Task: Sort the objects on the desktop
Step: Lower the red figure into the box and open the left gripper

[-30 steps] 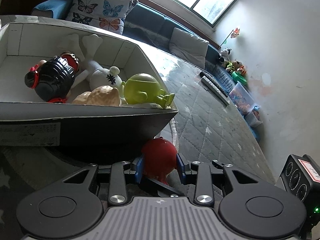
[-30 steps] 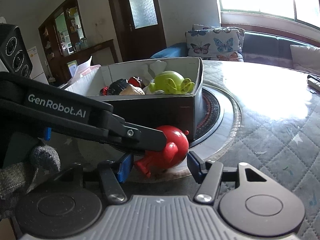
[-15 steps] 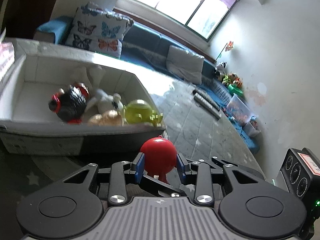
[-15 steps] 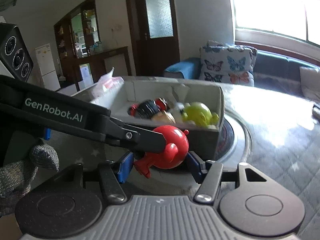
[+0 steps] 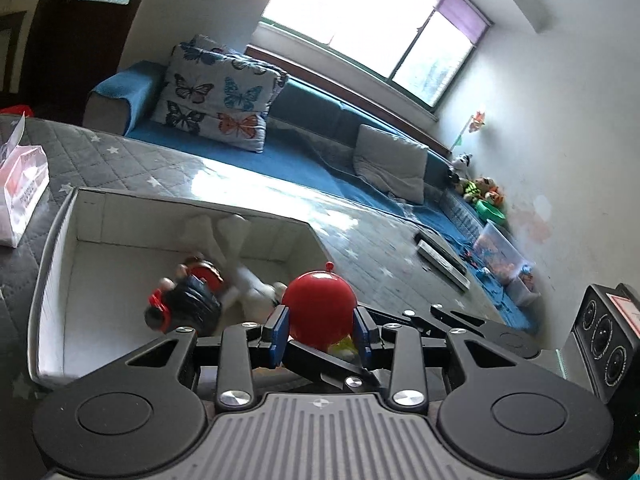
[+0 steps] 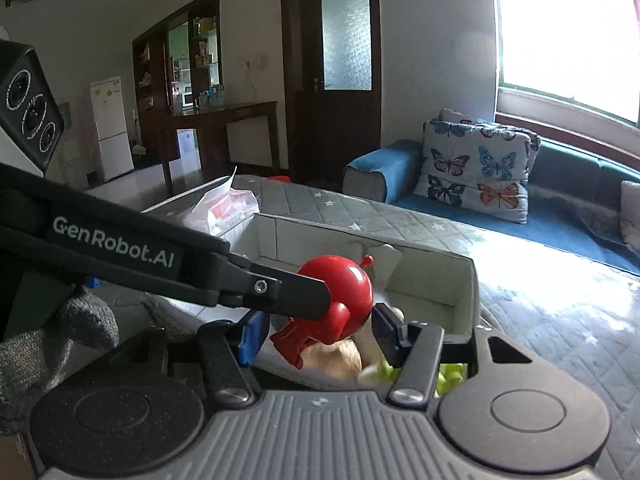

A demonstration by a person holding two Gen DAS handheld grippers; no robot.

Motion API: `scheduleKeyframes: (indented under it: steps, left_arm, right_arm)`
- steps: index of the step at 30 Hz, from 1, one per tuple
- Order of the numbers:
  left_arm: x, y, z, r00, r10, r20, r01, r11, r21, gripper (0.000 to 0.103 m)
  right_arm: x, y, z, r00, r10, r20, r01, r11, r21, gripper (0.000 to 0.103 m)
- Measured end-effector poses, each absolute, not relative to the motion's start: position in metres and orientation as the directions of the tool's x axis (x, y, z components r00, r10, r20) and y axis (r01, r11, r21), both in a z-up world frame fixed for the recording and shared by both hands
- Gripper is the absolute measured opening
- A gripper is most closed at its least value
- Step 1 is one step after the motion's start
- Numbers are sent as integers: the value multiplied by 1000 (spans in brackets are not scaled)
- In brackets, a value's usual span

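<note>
My left gripper [image 5: 319, 330] is shut on a red round toy [image 5: 320, 308] and holds it above the near right part of an open white cardboard box [image 5: 52, 264]. The box holds a black and red toy [image 5: 188, 300] and a white figure [image 5: 256, 292]. In the right wrist view the red toy [image 6: 340, 292] hangs over the box [image 6: 464, 280], gripped by the left gripper's fingers [image 6: 296, 300]. My right gripper [image 6: 316, 332] is open just below and behind the red toy, not touching it. A tan toy [image 6: 340, 356] and a green toy [image 6: 448, 376] lie under it.
The box stands on a grey quilted tabletop [image 5: 380, 248]. A pink and white packet [image 5: 20, 196] lies left of the box. Two remote controls [image 5: 440, 256] lie at the table's far right. A blue sofa with a butterfly cushion [image 5: 216, 96] is behind.
My left gripper has lifted the red toy from the table beside the box up and over the box's rim. The right gripper has risen alongside and stays open.
</note>
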State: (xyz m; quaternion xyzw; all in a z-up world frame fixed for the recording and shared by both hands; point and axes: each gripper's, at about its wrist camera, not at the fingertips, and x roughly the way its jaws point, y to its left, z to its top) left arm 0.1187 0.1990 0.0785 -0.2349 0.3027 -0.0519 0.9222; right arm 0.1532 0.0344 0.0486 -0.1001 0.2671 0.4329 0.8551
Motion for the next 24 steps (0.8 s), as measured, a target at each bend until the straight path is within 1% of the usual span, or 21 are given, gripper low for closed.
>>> scheduleKeyframes:
  steps: [6,13,24]
  left_arm:
    - [146,222,61,792,-240,-562,-92,863,-497,37]
    - [162,234,38,768,-252,-589,-119,847,-517,37]
    - [165,241,30,760,-253,-599,-136,840,-526,37]
  right_arm:
    - [181,62,46,460,682,-569,-804,592,60,57]
    - [198,77,24,430,656,-621,-807,587,61,57]
    - [200,82,16,426,646,-633,-809,586,53,58]
